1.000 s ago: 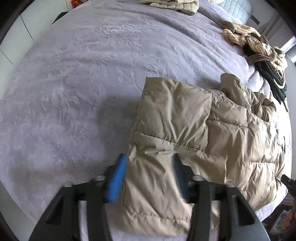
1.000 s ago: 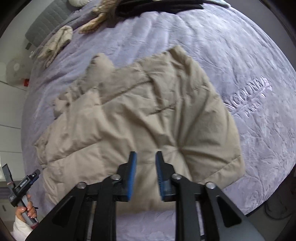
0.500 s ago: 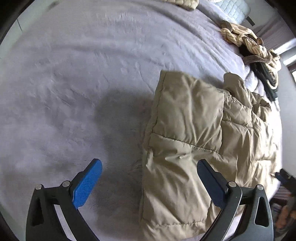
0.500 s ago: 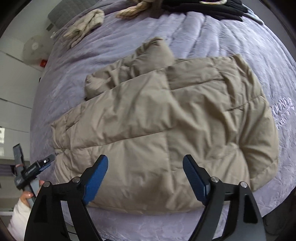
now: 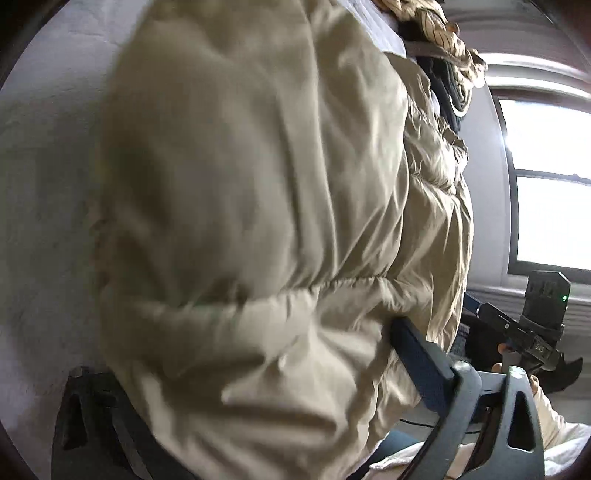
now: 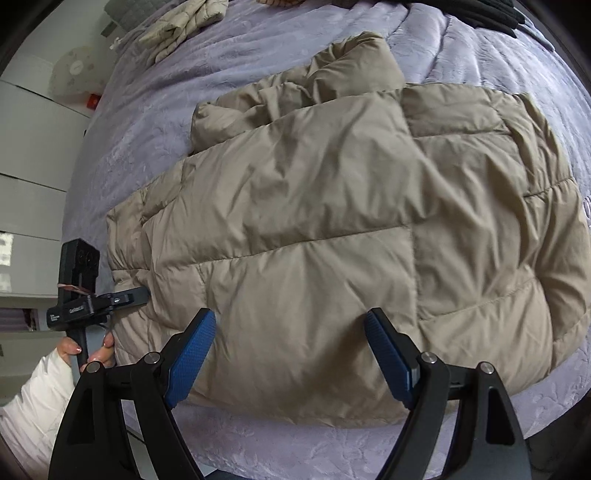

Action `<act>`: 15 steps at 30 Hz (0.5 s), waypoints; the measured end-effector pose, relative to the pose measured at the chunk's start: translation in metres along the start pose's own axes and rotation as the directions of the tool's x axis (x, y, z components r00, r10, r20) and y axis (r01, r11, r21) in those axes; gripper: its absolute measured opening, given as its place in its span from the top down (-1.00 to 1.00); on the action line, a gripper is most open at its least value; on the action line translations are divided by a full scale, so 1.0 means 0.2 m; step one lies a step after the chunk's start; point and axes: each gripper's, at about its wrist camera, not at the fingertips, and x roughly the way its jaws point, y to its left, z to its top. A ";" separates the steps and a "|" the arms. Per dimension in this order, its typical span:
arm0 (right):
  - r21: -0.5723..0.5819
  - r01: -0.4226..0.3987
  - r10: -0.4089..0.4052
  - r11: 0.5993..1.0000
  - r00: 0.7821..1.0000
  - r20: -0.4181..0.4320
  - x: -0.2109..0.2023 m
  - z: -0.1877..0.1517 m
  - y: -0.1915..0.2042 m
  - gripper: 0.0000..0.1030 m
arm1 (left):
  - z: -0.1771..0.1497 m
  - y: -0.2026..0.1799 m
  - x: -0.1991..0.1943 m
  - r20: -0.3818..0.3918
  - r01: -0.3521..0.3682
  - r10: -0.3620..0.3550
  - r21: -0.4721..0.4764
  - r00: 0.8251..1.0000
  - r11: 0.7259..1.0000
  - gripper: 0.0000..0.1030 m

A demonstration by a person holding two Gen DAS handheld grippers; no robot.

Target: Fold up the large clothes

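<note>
The right gripper (image 6: 290, 350) hangs spread wide above the beige puffer jacket's (image 6: 332, 221) near hem on the lilac bedspread (image 6: 177, 103), while the left gripper (image 5: 258, 373), jaws closing, straddles its corner; no lettering is readable.

Soft daylight, window (image 5: 550, 177) glare, left view blurred, fisheye-bent edges.

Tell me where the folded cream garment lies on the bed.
In the right wrist view the folded cream garment lies at the upper left, on the lilac bedspread, beyond the beige puffer jacket.
</note>
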 end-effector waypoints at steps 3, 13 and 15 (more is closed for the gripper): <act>0.005 -0.002 0.002 1.000 1.000 0.015 0.02 0.01 0.03 -0.65 | 0.01 -0.02 -0.01 -0.014 0.087 -0.086 0.005 0.996 0.996 0.26; -0.030 -0.063 0.064 0.998 0.998 0.029 0.10 0.09 -0.06 0.96 | -0.05 -0.31 -0.15 0.039 0.072 -0.075 0.067 0.996 0.995 0.37; -0.043 -0.086 0.087 0.995 0.996 0.009 0.18 0.11 -0.10 0.96 | -0.07 -0.40 -0.18 0.052 0.082 -0.085 0.068 0.995 0.994 0.37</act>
